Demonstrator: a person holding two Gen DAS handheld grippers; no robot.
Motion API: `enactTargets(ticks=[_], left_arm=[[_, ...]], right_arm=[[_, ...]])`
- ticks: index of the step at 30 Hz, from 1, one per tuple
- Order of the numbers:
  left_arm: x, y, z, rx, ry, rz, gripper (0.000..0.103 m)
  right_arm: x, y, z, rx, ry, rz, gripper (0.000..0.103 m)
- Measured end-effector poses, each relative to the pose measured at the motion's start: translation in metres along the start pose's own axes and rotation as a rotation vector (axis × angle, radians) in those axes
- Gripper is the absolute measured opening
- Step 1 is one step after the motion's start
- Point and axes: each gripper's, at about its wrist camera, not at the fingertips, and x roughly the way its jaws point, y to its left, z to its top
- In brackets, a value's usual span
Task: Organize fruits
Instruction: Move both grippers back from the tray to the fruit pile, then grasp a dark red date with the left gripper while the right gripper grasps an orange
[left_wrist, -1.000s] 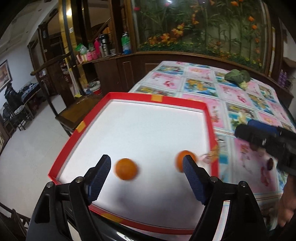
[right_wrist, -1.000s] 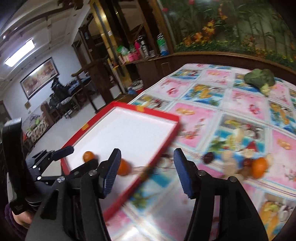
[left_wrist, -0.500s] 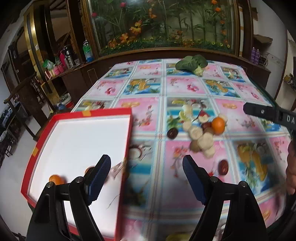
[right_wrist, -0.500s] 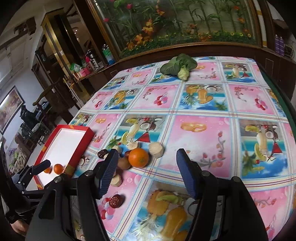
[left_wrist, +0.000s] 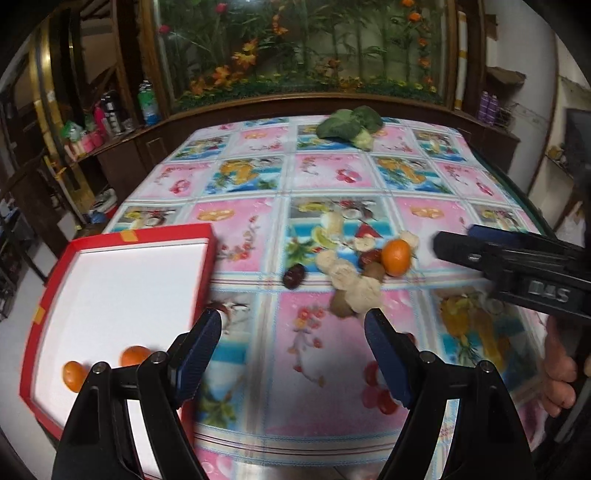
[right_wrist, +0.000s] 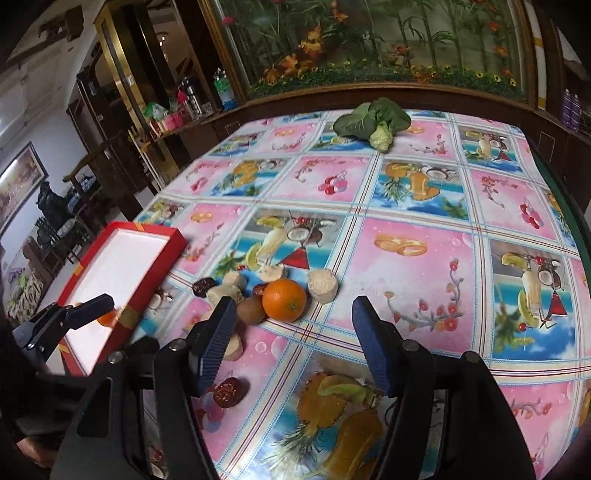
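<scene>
A red tray (left_wrist: 208, 254) with a white floor lies on the table's left side and holds two oranges (left_wrist: 72, 374) (left_wrist: 135, 356) near its front edge. A third orange (right_wrist: 284, 299) lies on the tablecloth in a cluster with a kiwi (right_wrist: 251, 312), beige chunks (right_wrist: 323, 284) and dark dates (right_wrist: 203, 286). My right gripper (right_wrist: 293, 339) is open, just short of that orange, nothing between its fingers. My left gripper (left_wrist: 293, 354) is open and empty over the cloth beside the tray's right rim. The right gripper (left_wrist: 454, 247) shows beside the orange (left_wrist: 396, 256) in the left wrist view.
A leafy green vegetable (right_wrist: 373, 120) lies at the table's far end. Another date (right_wrist: 229, 391) sits close under the right gripper's left finger. A wooden cabinet with bottles (left_wrist: 147, 99) stands beyond the table's far left corner. A hand (left_wrist: 557, 373) grips the right tool.
My left gripper has swung right, from above the tray and its two oranges to the cloth beside it. My right gripper has moved in closer to the orange in the cluster.
</scene>
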Motion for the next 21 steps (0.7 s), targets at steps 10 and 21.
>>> enactTargets(ticks=[10, 21], left_arm=[[0.022, -0.030, -0.014, 0.069, 0.086, -0.184, 0.070], [0.044, -0.047, -0.015, 0.091, 0.141, -0.292, 0.048]], right_arm=[[0.043, -0.003, -0.004, 0.052, 0.134, 0.032, 0.049], [0.063, -0.005, 0.007, 0.100, 0.139, 0.079, 0.047]])
